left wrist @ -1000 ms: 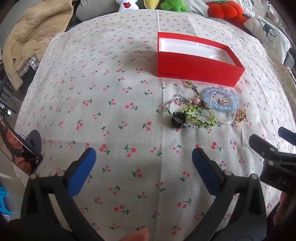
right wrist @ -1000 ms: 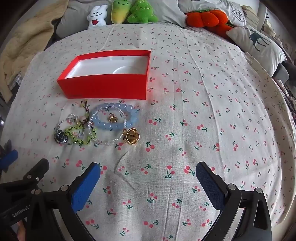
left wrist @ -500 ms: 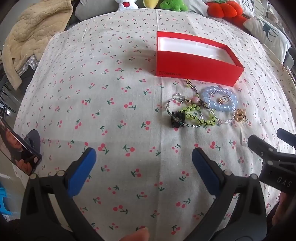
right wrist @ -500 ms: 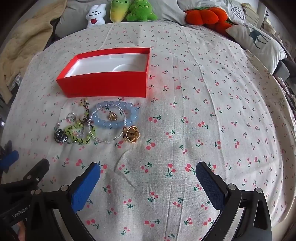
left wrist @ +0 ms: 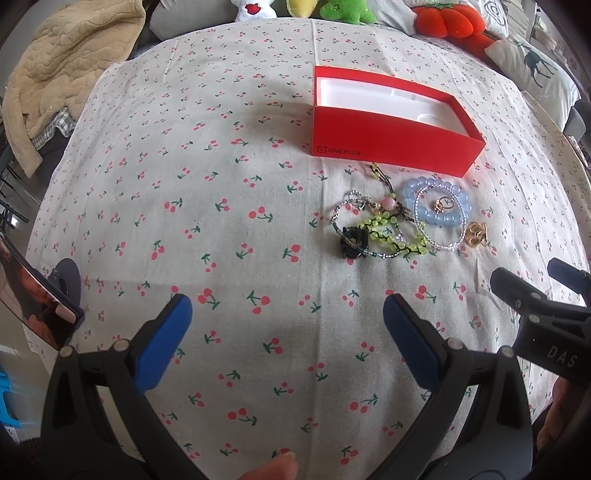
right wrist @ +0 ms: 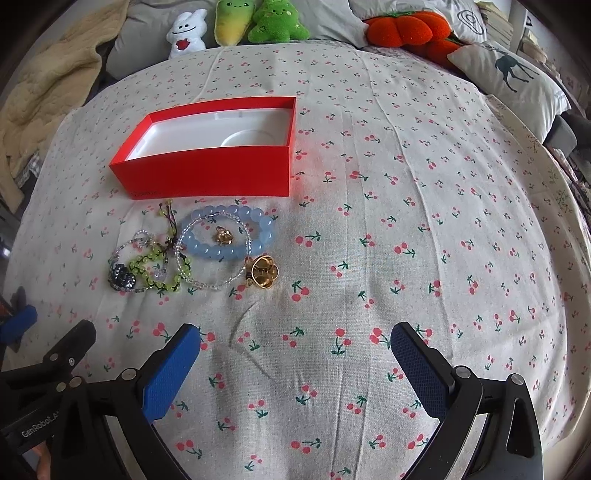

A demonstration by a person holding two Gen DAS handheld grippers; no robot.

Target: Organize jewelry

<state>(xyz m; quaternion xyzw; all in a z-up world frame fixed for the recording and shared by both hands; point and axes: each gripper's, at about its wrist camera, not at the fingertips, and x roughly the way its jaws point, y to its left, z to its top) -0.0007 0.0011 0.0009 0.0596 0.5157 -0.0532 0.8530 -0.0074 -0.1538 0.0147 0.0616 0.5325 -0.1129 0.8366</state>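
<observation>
An open red box (left wrist: pixel 391 138) (right wrist: pixel 207 173) with a white inside lies on the cherry-print cloth. In front of it lies a pile of jewelry: a blue bead bracelet (left wrist: pixel 441 219) (right wrist: pixel 212 249), a small gold ring (left wrist: pixel 440 205) (right wrist: pixel 224 235) inside it, a gold flower ring (left wrist: pixel 476 233) (right wrist: pixel 260 273), a green bead bracelet (left wrist: pixel 391 236) (right wrist: pixel 155 273) and a black piece (left wrist: pixel 352 242) (right wrist: pixel 121 276). My left gripper (left wrist: pixel 288 317) is open and empty, short of the pile. My right gripper (right wrist: pixel 295 349) is open and empty, to the pile's right.
Plush toys (right wrist: pixel 236 22) and pillows (right wrist: pixel 513 81) line the far edge. A beige blanket (left wrist: pixel 62 70) lies at the left. A phone (left wrist: pixel 33 295) lies at the left near edge. The right gripper shows at the left wrist view's right edge (left wrist: pixel 535 317).
Both grippers have drawn back slightly, so the box and jewelry sit a little farther up in both views. Nothing was grasped.
</observation>
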